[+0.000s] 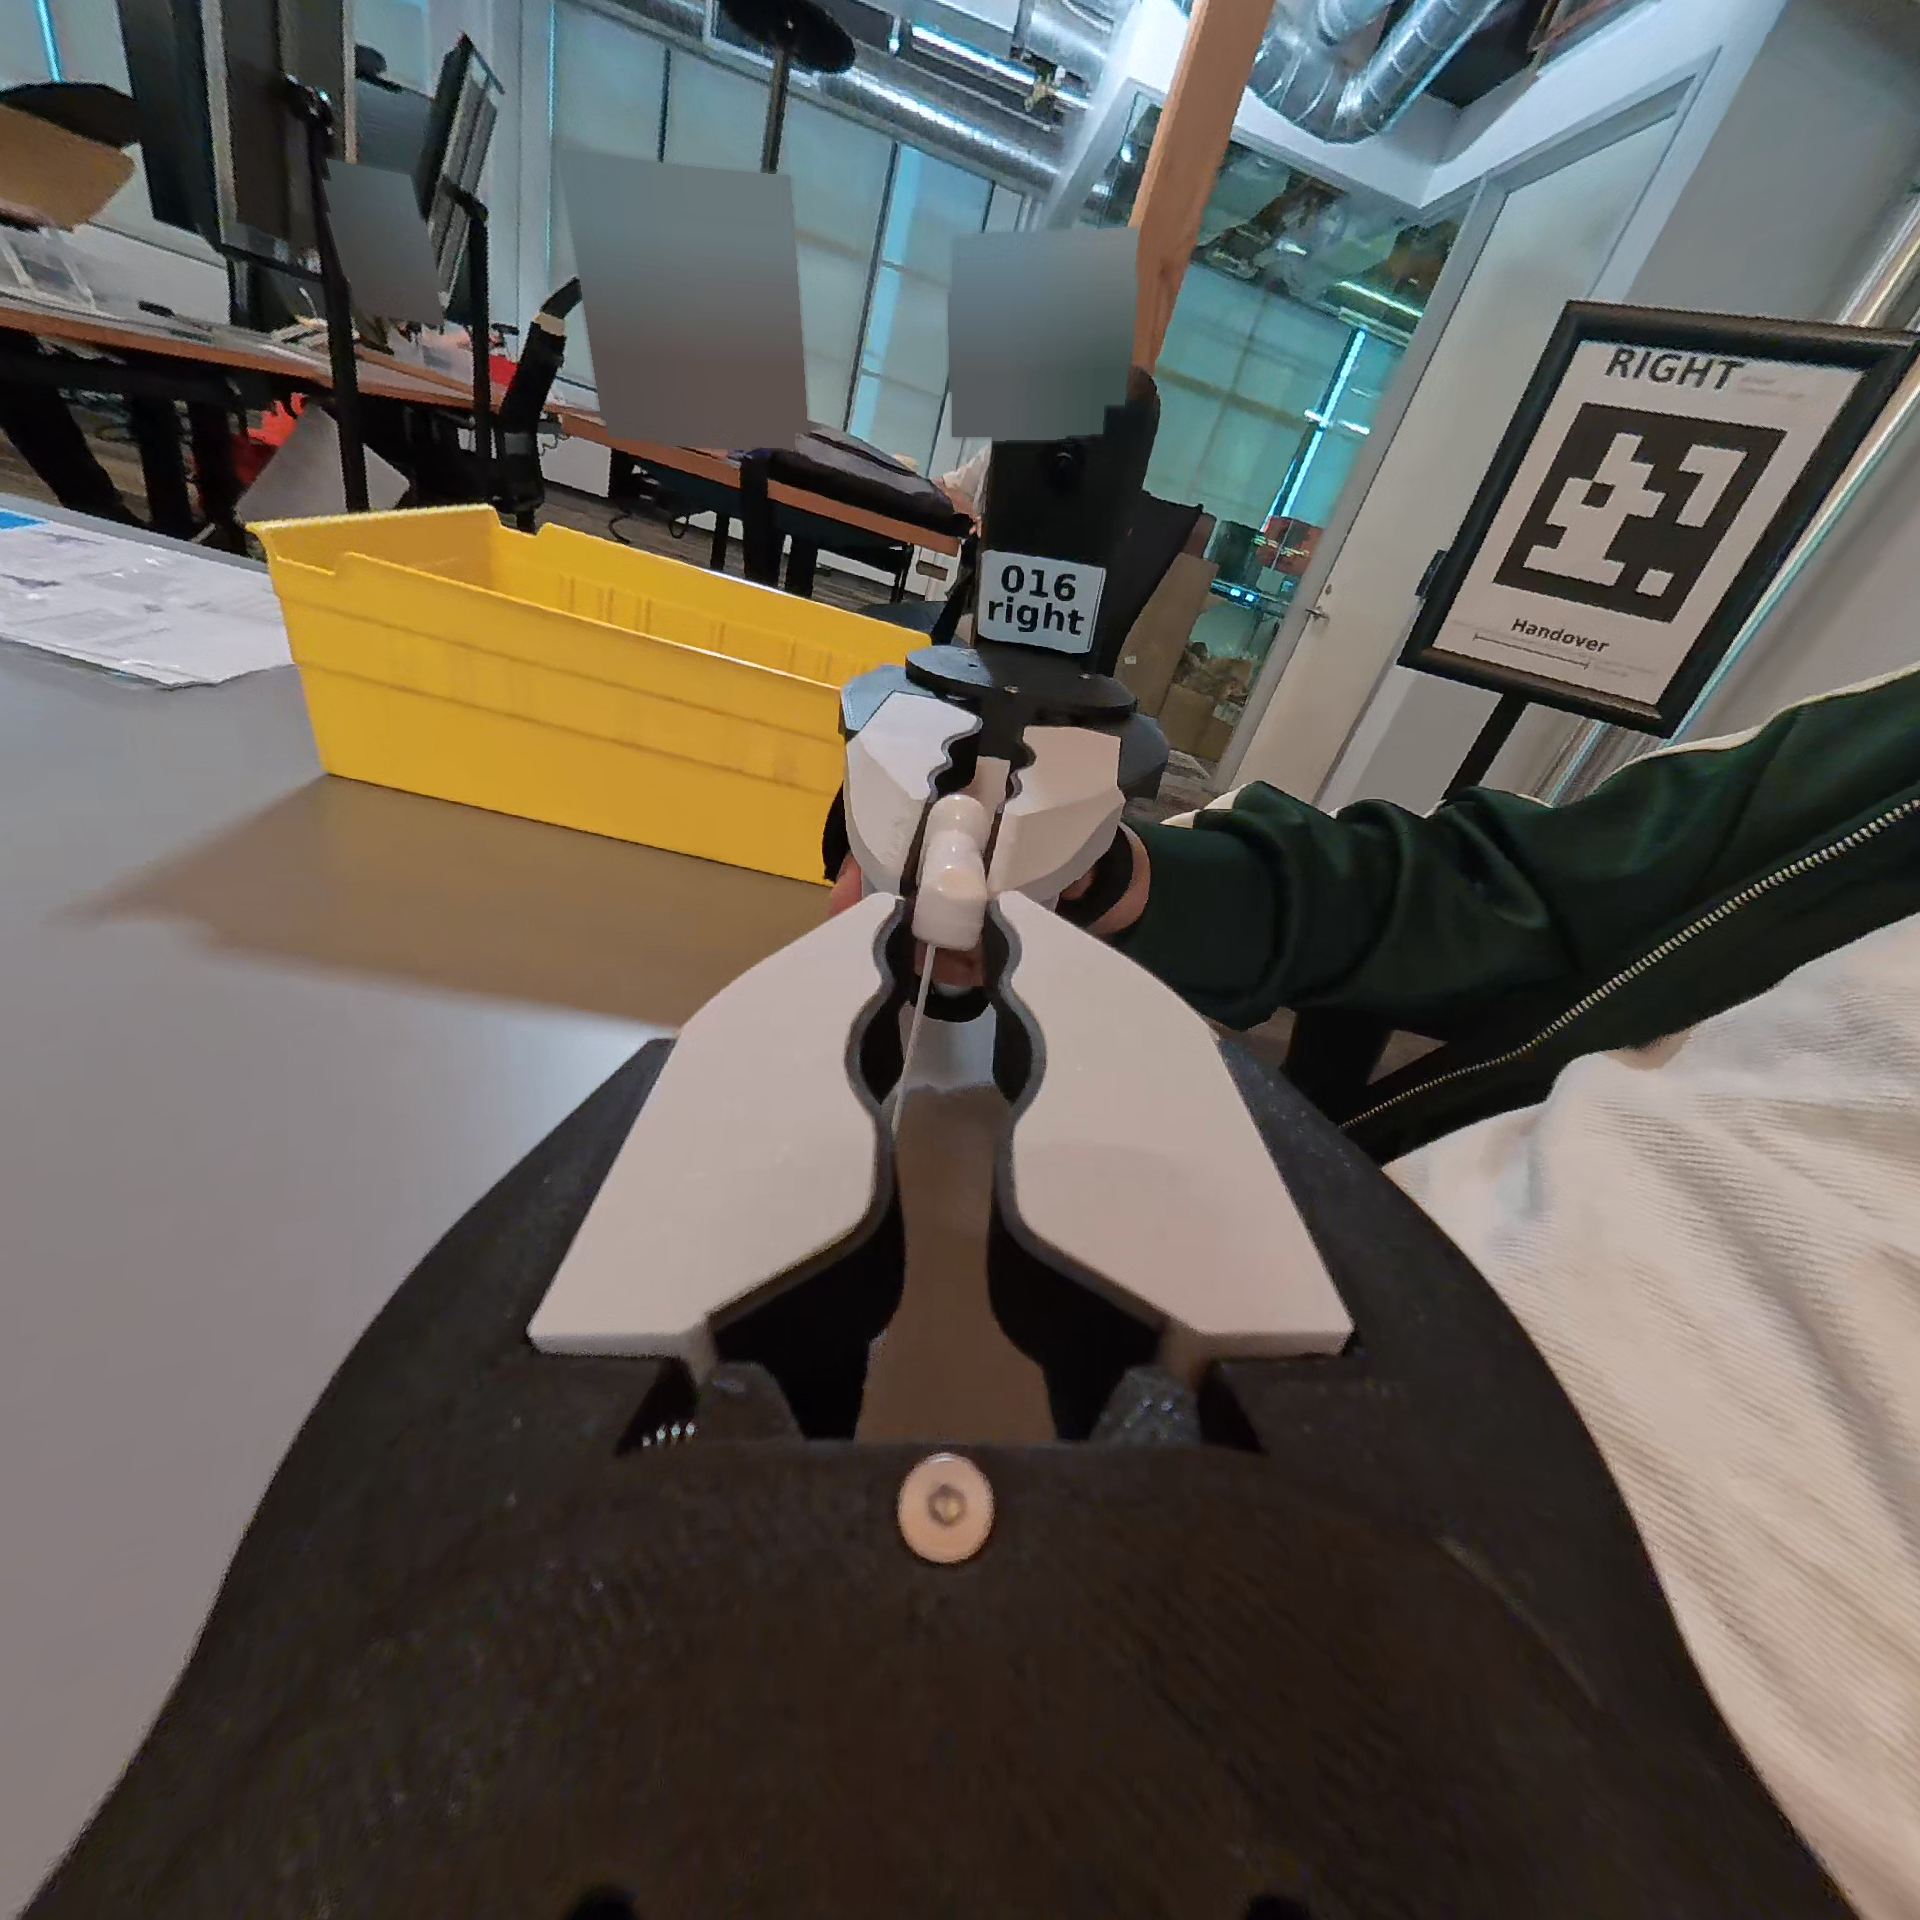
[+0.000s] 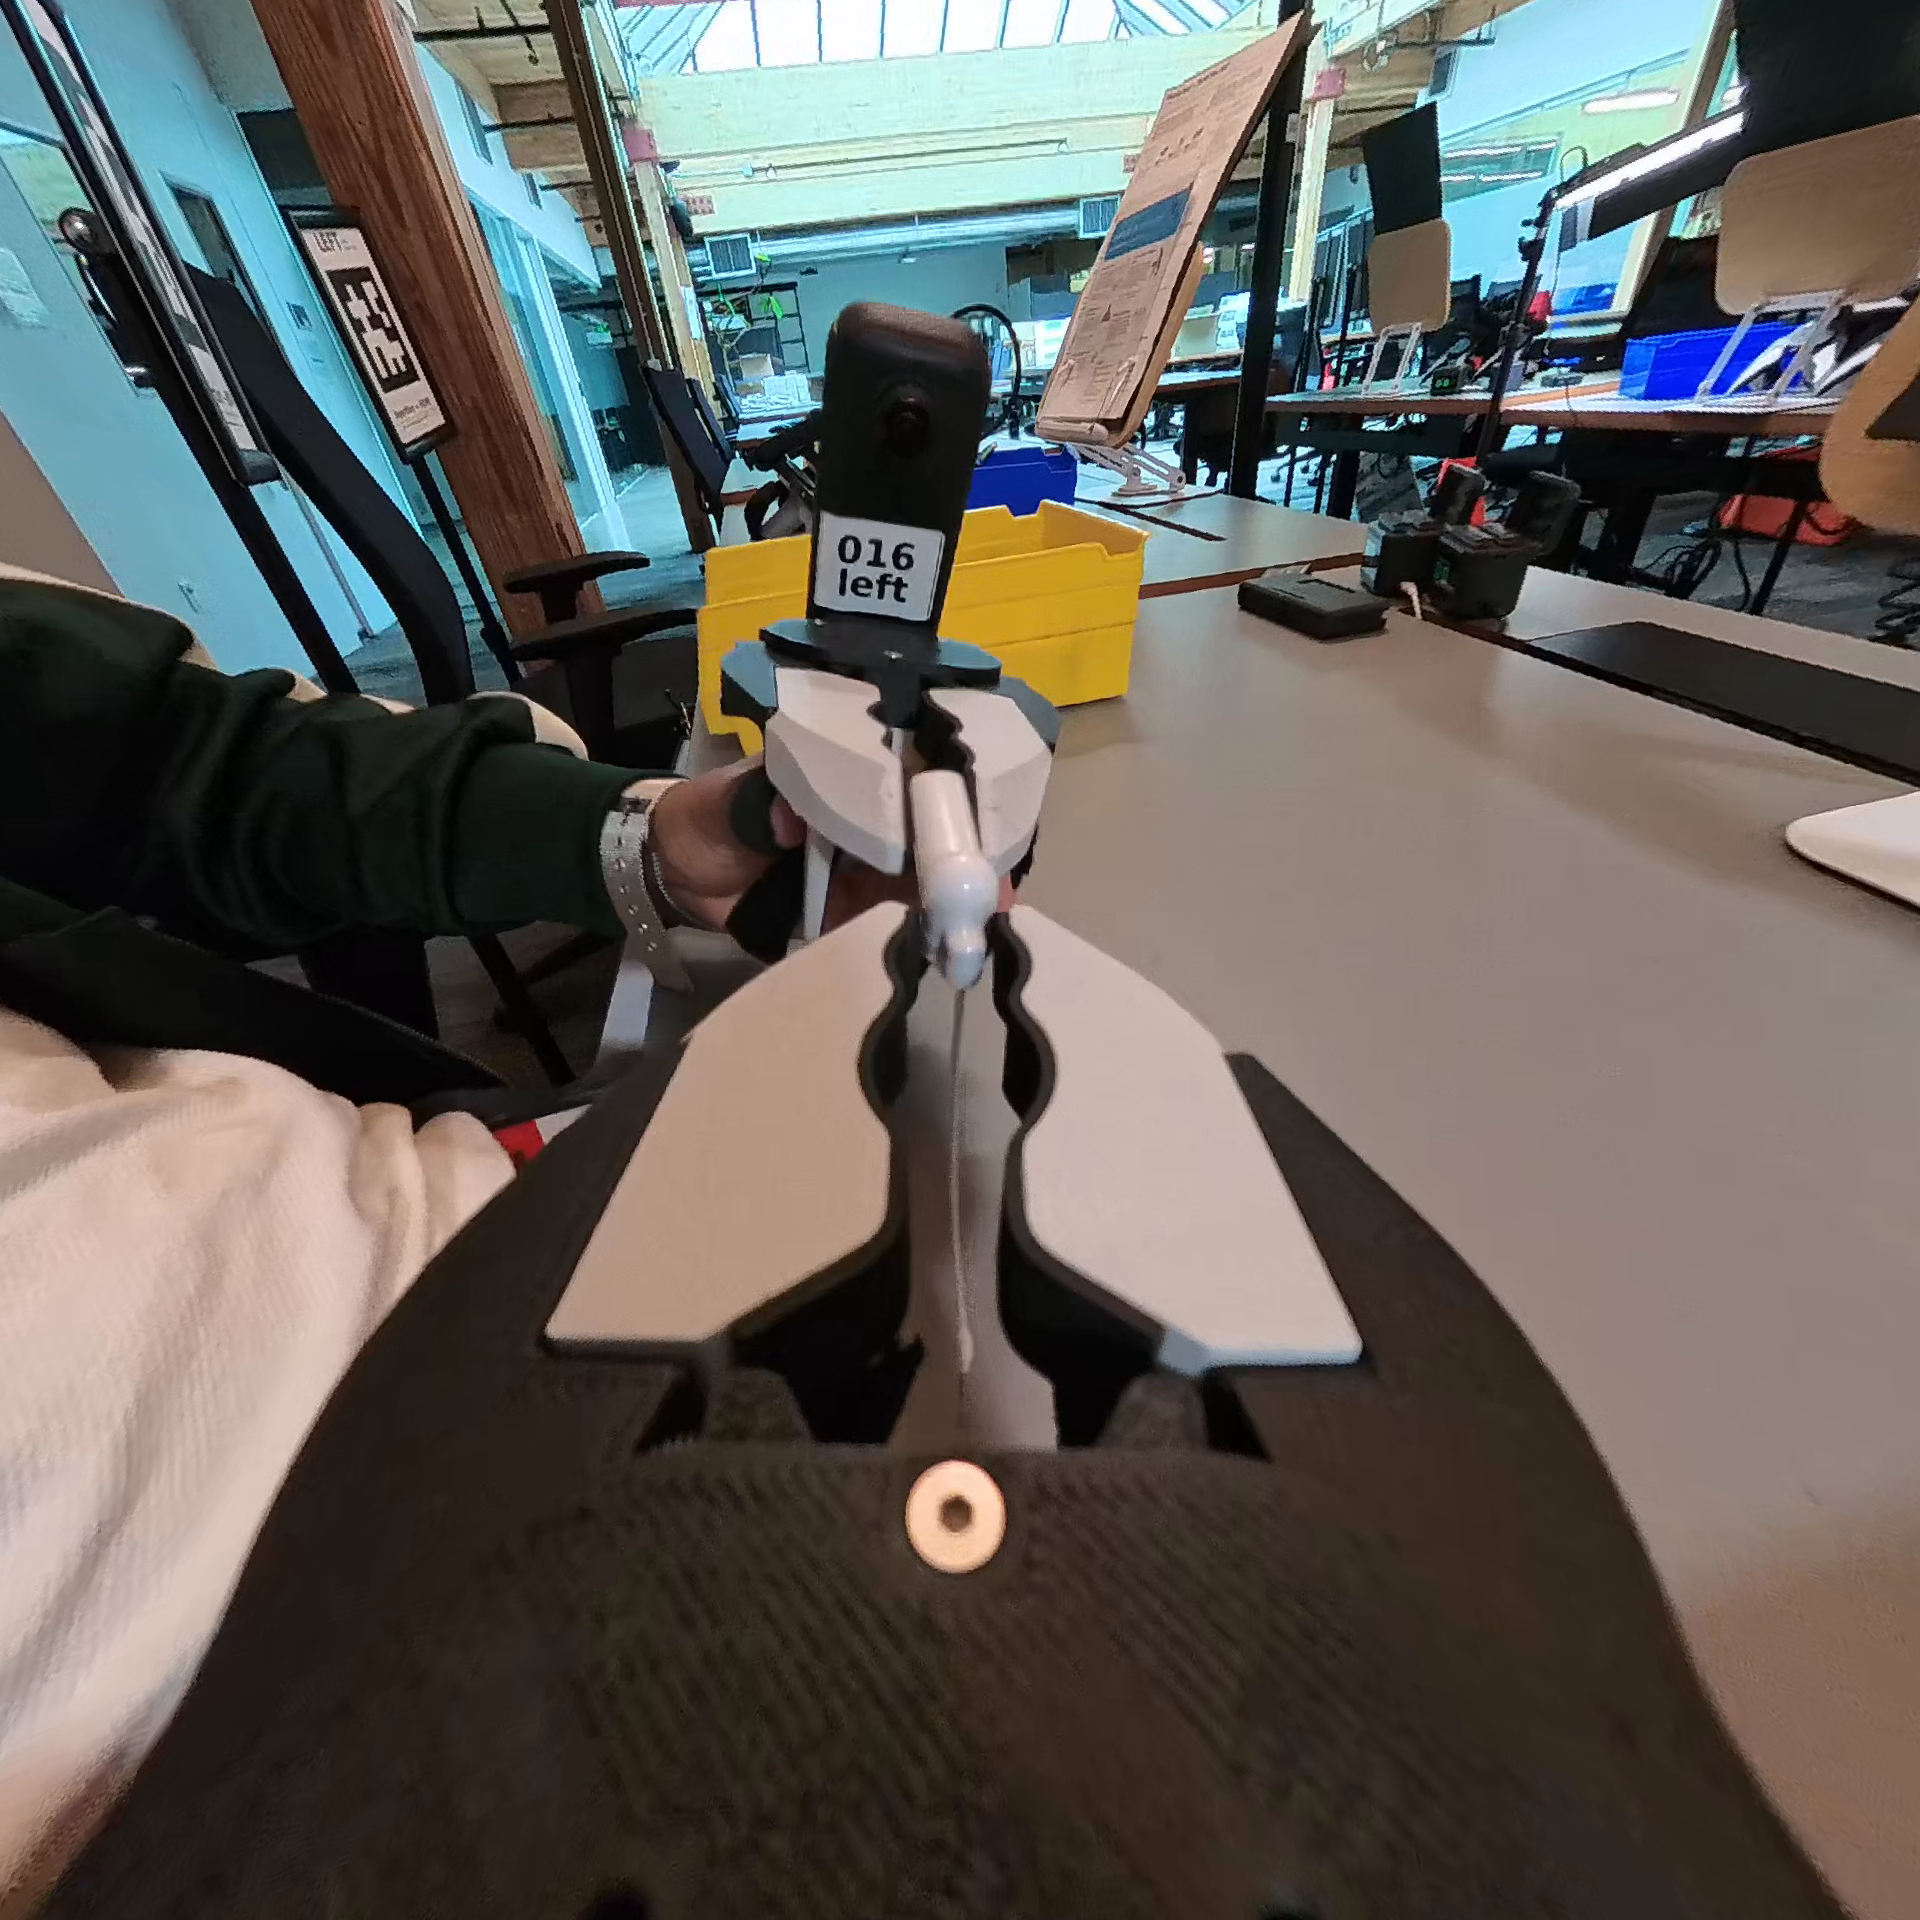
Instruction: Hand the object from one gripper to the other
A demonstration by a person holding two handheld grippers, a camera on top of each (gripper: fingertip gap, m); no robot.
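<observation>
1. Both tongs are seen tip to tip above the grey surface [image 2: 1455, 935], with a small white plastic object with a thin white stem [image 1: 948, 873] caught between them.
2. Left tongs [image 1: 940, 920] are narrowed around one end of the object, its thin stem running back between the white fingers [image 1: 758, 1132]; a firm hold is judged likely, though contact at the pads is not clearly shown.
3. Right tongs [image 2: 951, 925] are likewise narrowed around the other end of the object [image 2: 951, 868], so a shared hold is judged to be in place.
4. Which pair gives and which receives cannot be told from these views.
5. The object is held in the air near the front edge of the surface, well apart from the yellow plastic bin [image 1: 540, 686] standing farther back on it.
6. The handover is judged about half done: the meeting and double grip are made; the release by one pair and the drawing apart are left.
</observation>
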